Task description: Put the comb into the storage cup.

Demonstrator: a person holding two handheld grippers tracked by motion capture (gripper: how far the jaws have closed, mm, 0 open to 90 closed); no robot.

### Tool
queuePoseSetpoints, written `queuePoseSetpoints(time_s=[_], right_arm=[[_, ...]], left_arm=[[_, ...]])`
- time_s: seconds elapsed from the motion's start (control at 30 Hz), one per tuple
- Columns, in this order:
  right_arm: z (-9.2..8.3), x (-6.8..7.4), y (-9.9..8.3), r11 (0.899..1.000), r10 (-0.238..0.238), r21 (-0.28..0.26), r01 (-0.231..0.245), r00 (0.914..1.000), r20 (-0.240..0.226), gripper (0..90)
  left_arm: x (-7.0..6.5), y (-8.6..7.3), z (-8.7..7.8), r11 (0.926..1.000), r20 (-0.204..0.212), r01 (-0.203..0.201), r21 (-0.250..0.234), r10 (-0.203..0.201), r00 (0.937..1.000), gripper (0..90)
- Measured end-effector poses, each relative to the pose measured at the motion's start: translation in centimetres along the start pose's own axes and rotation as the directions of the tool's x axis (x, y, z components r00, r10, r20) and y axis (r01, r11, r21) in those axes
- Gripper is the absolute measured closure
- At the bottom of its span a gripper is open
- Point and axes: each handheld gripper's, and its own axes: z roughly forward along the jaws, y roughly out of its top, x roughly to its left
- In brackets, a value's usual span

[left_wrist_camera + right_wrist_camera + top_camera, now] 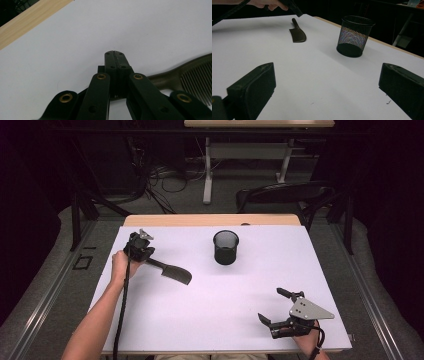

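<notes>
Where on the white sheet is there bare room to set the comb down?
Bare room: the wide middle between the dark plastic comb, the black mesh cup and the right tongs; also the far right corner beyond the cup. Crowded only around the left tongs at the comb's handle.

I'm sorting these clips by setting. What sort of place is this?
Probably a lab or workshop set up for recording. A table under a plain white sheet holds just a comb and a mesh cup; behind it, loose cables lie on the floor by another desk.
</notes>
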Motion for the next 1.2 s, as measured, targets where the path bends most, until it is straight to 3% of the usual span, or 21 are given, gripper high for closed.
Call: queuePoseSetpoints(time_s=[0.2, 0.47, 1.2], right_arm=[[0.0, 0.0, 0.0, 1.000, -0.001, 0.003, 0.001, 1.0000, -0.002, 0.6], [0.1, 0.0, 0.0, 1.000, -0.003, 0.003, 0.003, 1.0000, -0.005, 0.7], [0.0, 0.0, 0.0, 1.000, -0.005, 0.007, 0.005, 1.0000, -0.006, 0.9]], left_arm=[[0.5, -0.4, 0.5, 0.9996, 0.012, 0.023, 0.016, -0.024, 0.9997, 90.0], [0.5, -0.4, 0.9, 0.9993, -0.008, 0.005, 0.038, -0.005, 1.0000, 90.0], [0.6, -0.7, 1.7, 0.9951, 0.032, 0.011, 0.098, -0.014, 0.9994, 90.0]])
